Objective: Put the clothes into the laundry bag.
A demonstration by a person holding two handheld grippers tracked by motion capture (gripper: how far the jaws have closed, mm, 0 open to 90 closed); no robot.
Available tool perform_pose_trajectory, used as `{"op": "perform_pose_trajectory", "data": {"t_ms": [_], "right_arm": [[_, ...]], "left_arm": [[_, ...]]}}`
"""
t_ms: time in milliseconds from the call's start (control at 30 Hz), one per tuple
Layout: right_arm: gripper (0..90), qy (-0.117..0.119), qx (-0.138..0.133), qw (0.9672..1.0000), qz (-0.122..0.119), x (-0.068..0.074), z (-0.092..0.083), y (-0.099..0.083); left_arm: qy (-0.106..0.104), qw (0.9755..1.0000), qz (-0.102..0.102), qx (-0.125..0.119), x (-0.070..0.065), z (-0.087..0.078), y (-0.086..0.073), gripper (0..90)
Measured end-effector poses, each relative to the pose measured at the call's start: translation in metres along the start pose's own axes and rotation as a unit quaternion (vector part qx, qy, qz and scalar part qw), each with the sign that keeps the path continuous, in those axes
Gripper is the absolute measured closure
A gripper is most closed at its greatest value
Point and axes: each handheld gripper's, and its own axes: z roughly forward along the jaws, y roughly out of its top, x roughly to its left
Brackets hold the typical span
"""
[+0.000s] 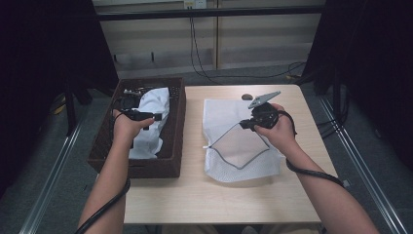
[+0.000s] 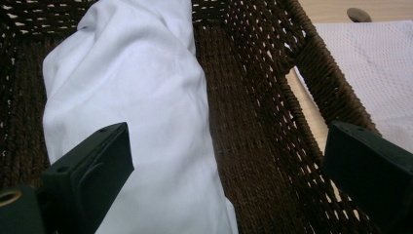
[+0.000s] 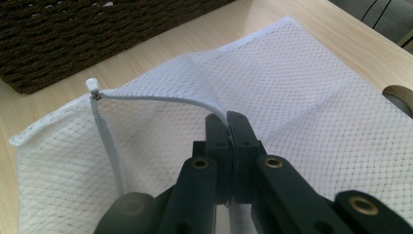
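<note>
A light wooden surface is seen from above, with a dark woven basket at its left edge and a white mesh laundry bag laid flat near the middle. The right tool is clenched on the bag's zipper edge, and that edge is lifted so the mouth is held open. The left tool is held inside the basket, its jaws spread wide and released, just above a crumpled white cloth that lies along the basket floor.

By the look of things, the job is at an early stage: the bag has been opened, but the cloth has not yet been gripped, lifted out or placed in the bag, and the zipper is left undone.

In the right gripper view, the zipper pull is shown at the far end of the opening, and the mesh weave is seen clearly; neither detail can be made out from above. In the left gripper view, 1 jaw is seen over the cloth and the other over the basket wall, with the bag beyond the rim.
</note>
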Motion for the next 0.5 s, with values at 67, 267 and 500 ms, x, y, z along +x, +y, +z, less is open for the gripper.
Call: {"op": "perform_pose_trajectory", "data": {"t_ms": [67,267,500], "right_arm": [[89.2,0.0,-0.001,1.0,0.0,-0.001,0.0,-0.001],[89.2,0.0,0.001,1.0,0.001,-0.002,0.002,-0.004],[89.3,-0.002,0.005,1.0,0.0,-0.004,0.0,-0.006]], "left_arm": [[0.004,1.0,0.001,0.008,0.003,0.002,-0.001,4.1],[0.02,0.9993,-0.014,0.028,0.015,0.011,-0.008,5.2],[0.038,0.998,-0.027,0.042,0.027,0.018,-0.011,5.7]]}}
